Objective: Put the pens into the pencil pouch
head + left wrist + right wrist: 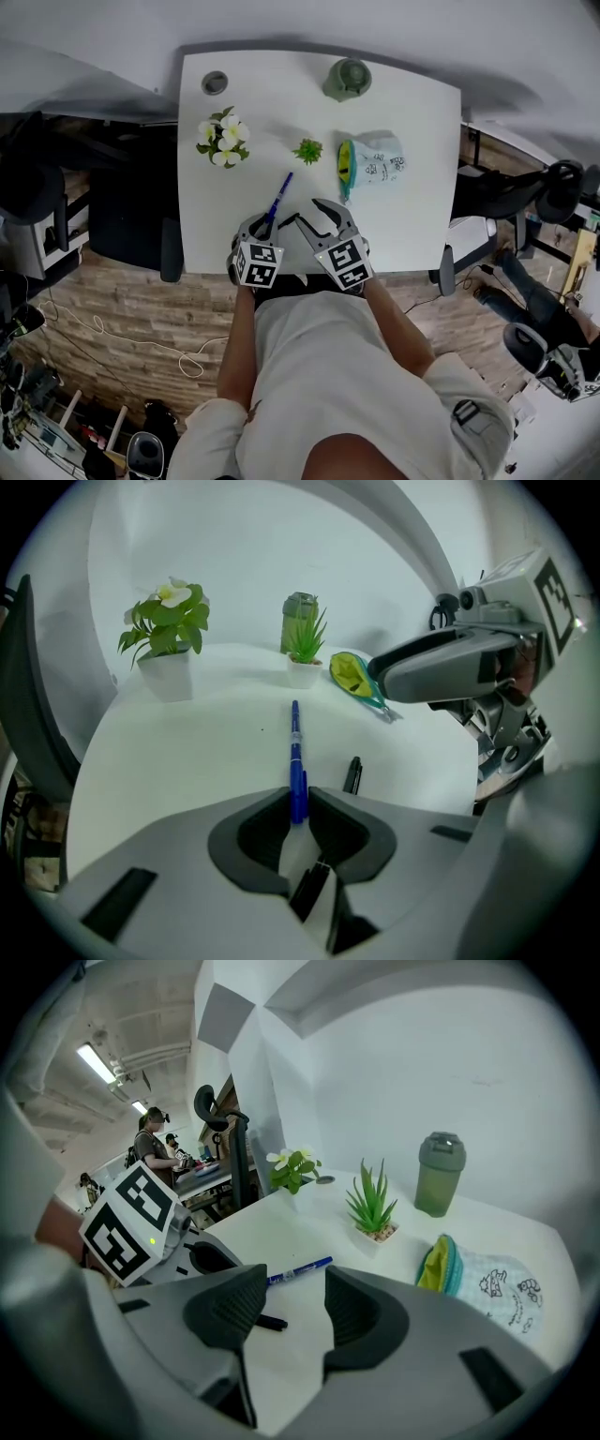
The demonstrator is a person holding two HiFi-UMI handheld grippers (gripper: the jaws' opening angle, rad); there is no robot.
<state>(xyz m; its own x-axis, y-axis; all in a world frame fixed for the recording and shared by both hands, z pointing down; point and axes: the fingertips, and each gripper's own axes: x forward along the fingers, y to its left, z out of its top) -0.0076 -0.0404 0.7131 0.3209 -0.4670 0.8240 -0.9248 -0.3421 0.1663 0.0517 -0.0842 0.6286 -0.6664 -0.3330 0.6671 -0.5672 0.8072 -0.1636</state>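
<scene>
**Handling the blue pen (pixel 281 194)**

Lies at lower centre of head view on the smooth white table (pixel 412 216), clamped at its near end by the left gripper (pixel 298 808). Likely handles as a light, stiff, slick plastic rod: grip mid-barrel. Keep right gripper (pixel 289 1302), spread and empty, for the soft fabric pouch (pixel 375 161), centre right.

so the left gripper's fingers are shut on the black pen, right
No. The fingers of the left gripper are shut on the slim blue plastic pen, as the left gripper view shows; the black pen lies loose on the white table.
</scene>
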